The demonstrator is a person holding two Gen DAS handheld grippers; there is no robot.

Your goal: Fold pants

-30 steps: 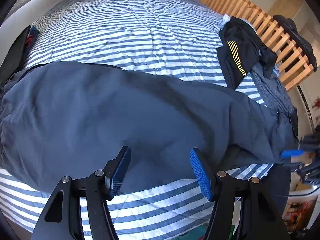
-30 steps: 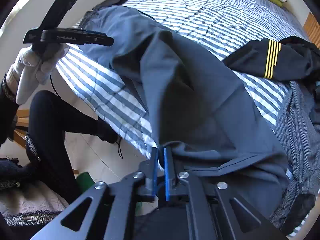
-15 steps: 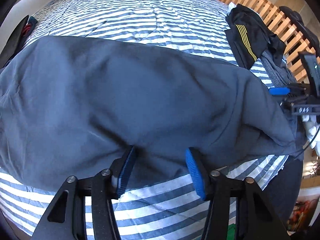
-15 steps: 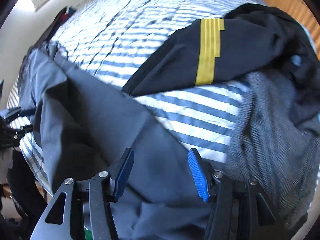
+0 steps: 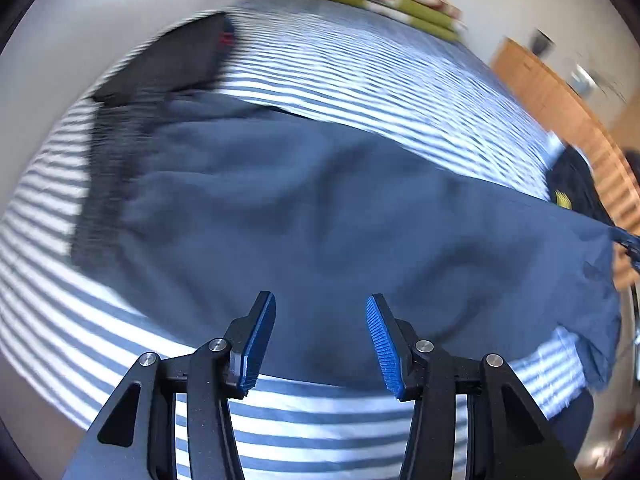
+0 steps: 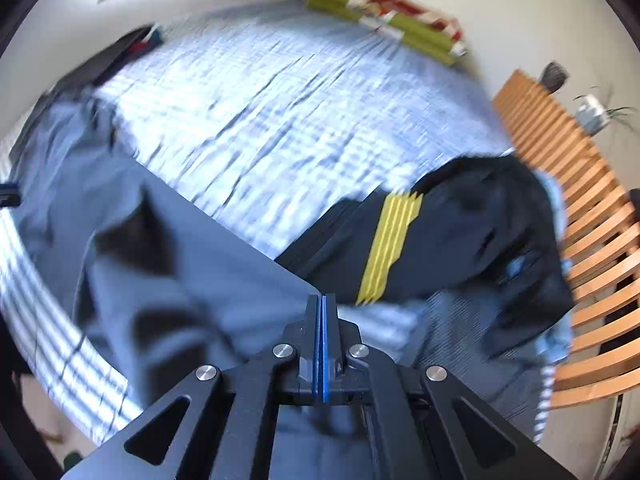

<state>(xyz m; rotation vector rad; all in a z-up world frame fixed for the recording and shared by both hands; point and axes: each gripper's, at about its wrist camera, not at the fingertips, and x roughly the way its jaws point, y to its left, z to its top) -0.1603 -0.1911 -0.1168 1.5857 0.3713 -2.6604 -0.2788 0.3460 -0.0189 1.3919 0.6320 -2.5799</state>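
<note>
Striped bedding fills both my wrist views. Nearest, my left gripper hovers wide open over the near edge of the grey pants, holding nothing. They lie lengthwise left to right, gathered waistband at left. My right gripper, pressed shut, seems to pinch the opposite end. Beyond lies a black yellow-striped garment.
</note>
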